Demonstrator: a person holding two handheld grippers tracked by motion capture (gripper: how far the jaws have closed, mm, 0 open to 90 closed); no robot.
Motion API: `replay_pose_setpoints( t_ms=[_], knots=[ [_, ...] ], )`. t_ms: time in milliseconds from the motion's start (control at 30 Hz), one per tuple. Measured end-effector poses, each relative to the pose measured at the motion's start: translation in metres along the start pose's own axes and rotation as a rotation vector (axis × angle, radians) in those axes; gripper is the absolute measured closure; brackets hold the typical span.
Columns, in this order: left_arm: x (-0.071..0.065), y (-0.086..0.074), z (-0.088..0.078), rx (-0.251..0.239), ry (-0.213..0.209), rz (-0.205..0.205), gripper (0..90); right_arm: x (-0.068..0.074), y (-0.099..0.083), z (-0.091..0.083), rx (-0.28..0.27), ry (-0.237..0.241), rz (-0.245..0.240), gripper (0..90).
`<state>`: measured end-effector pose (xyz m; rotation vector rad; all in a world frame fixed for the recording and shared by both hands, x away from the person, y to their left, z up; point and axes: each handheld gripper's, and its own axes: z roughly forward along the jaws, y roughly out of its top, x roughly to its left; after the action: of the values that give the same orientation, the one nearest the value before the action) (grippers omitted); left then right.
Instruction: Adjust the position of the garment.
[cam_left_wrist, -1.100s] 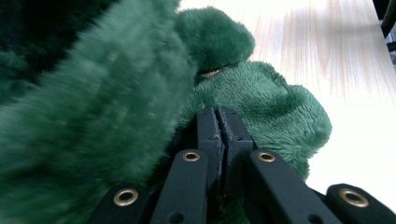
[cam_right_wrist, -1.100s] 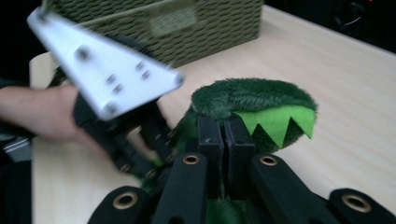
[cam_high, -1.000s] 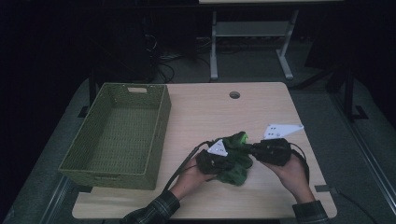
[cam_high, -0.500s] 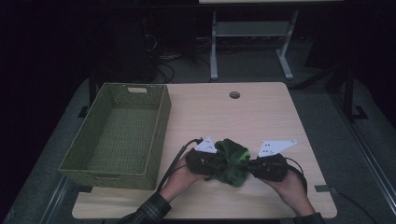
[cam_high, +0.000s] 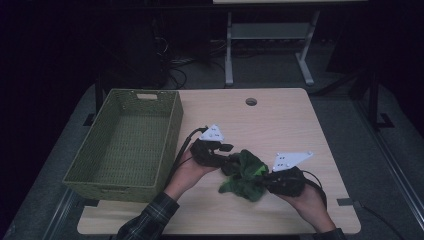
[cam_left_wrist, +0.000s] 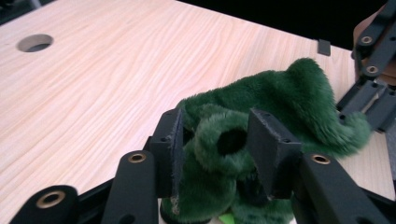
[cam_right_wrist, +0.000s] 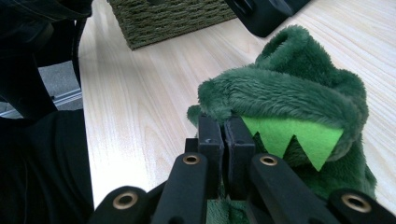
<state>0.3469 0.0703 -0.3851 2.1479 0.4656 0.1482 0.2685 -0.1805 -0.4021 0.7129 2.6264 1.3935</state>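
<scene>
Two hand-held grippers meet over one dark green plush toy (cam_high: 246, 173) on the near half of the wooden table (cam_high: 280, 120), with the person's forearms coming in from the bottom edge of the high view. The left gripper (cam_high: 226, 159) reaches the toy from its left side; its jaws have just been opening, and in the left gripper view they stand apart with a fold of the plush between them, a rolled fuzzy lobe with a dark hole sitting in the gap. The left pad lies against the fur, the right pad stands just off it, so this grip reads as released rather than clamped. The right gripper (cam_high: 270, 181) comes at the toy from the right, and in the right gripper view its jaws are clenched tight together on a thin edge of the green fabric, just beside a bright green felt strip (cam_right_wrist: 299, 135) cut in zigzag points. The toy is bunched and crumpled, part of it resting on the table and part lifted between the two tools. Well to the left of it stands a woven green basket (cam_high: 172, 125), its long side near the table's left edge, and the left gripper's cable (cam_high: 181, 150) trails along the basket's right wall. A round hole (cam_high: 251, 101) sits in the tabletop at the far side, well apart from the toy. The left sleeve (cam_high: 147, 222) shows a plaid pattern.
</scene>
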Motion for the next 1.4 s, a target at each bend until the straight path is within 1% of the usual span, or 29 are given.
replay_pose_setpoints(
  t_ms=[67,100,133,167,200,233,267,400,533,600,700,733,767,833,933,967,1000,1033,1100,1200,1233,1300,1333,1367,1400],
  knots=[
    [0.001,-0.001,0.007,0.0,-0.012,-0.016,56.0,0.0,0.0,0.001,0.0,0.004,-0.003,87.7],
    [0.001,-0.002,0.009,0.0,-0.023,-0.016,59.1,0.0,0.0,0.001,0.0,0.006,-0.006,87.7],
    [0.001,-0.002,0.011,0.004,-0.029,-0.001,69.5,0.001,0.0,0.001,0.002,0.009,-0.007,87.7],
    [0.0,-0.003,0.011,0.015,-0.026,0.008,75.8,0.001,0.0,0.001,0.002,0.008,-0.008,87.7],
    [-0.001,-0.003,0.01,0.021,-0.031,0.011,85.4,0.002,0.0,0.001,0.003,0.009,-0.009,87.7],
    [-0.002,-0.004,0.009,0.019,-0.039,0.005,87.0,0.002,0.0,0.001,0.003,0.012,-0.01,87.7],
    [-0.003,-0.005,0.006,0.025,-0.042,0.009,88.4,0.003,0.0,0.001,0.006,0.012,-0.009,87.7],
    [-0.011,-0.016,-0.007,0.025,-0.051,0.02,89.2,0.01,-0.003,0.0,0.019,0.03,-0.013,87.7],
    [-0.019,-0.036,-0.012,0.036,-0.055,0.011,89.2,0.016,-0.011,0.003,0.057,0.041,-0.012,87.6],
    [-0.021,-0.046,-0.012,0.057,-0.06,0.009,89.2,0.019,-0.017,0.006,0.081,0.051,-0.007,87.6],
    [-0.025,-0.056,-0.01,0.096,-0.073,0.004,89.2,0.02,-0.025,0.011,0.114,0.063,-0.002,87.6],
    [-0.026,-0.059,-0.008,0.121,-0.076,0.013,89.3,0.021,-0.027,0.013,0.12,0.066,0.002,87.6],
    [-0.028,-0.062,-0.006,0.14,-0.075,0.014,89.3,0.022,-0.029,0.016,0.142,0.063,-0.002,87.6],
    [-0.03,-0.067,0.0,0.168,-0.08,0.015,89.4,0.022,-0.033,0.021,0.165,0.064,0.003,87.5],
    [-0.031,-0.072,0.009,0.219,-0.08,0.042,89.5,0.02,-0.037,0.03,0.216,0.06,0.001,87.6],
    [-0.031,-0.073,0.011,0.225,-0.079,0.045,89.6,0.02,-0.039,0.032,0.229,0.059,0.009,87.6],
    [-0.031,-0.074,0.012,0.228,-0.08,0.042,89.6,0.018,-0.041,0.034,0.238,0.059,0.003,87.6],
    [-0.031,-0.074,0.012,0.226,-0.078,0.038,89.5,0.018,-0.041,0.034,0.24,0.057,0.013,87.6],
    [-0.03,-0.074,0.012,0.223,-0.077,0.029,89.5,0.015,-0.041,0.033,0.235,0.046,0.013,87.4],
    [-0.029,-0.074,0.013,0.222,-0.065,0.032,89.5,0.008,-0.039,0.031,0.228,-0.013,0.01,87.5],
    [-0.028,-0.074,0.013,0.228,-0.061,0.044,89.5,0.006,-0.039,0.031,0.231,-0.027,0.009,87.3],
    [-0.026,-0.074,0.015,0.219,-0.051,0.033,89.5,0.002,-0.037,0.032,0.22,-0.033,0.019,86.6],
    [-0.025,-0.074,0.015,0.225,-0.052,0.035,89.5,-0.001,-0.037,0.033,0.213,-0.043,0.017,85.5],
    [-0.024,-0.074,0.015,0.221,-0.052,0.031,89.5,-0.003,-0.038,0.033,0.208,-0.039,0.016,82.9],
    [-0.025,-0.074,0.015,0.22,-0.055,0.022,89.5,-0.004,-0.038,0.031,0.196,-0.023,0.032,78.2]
  ],
)
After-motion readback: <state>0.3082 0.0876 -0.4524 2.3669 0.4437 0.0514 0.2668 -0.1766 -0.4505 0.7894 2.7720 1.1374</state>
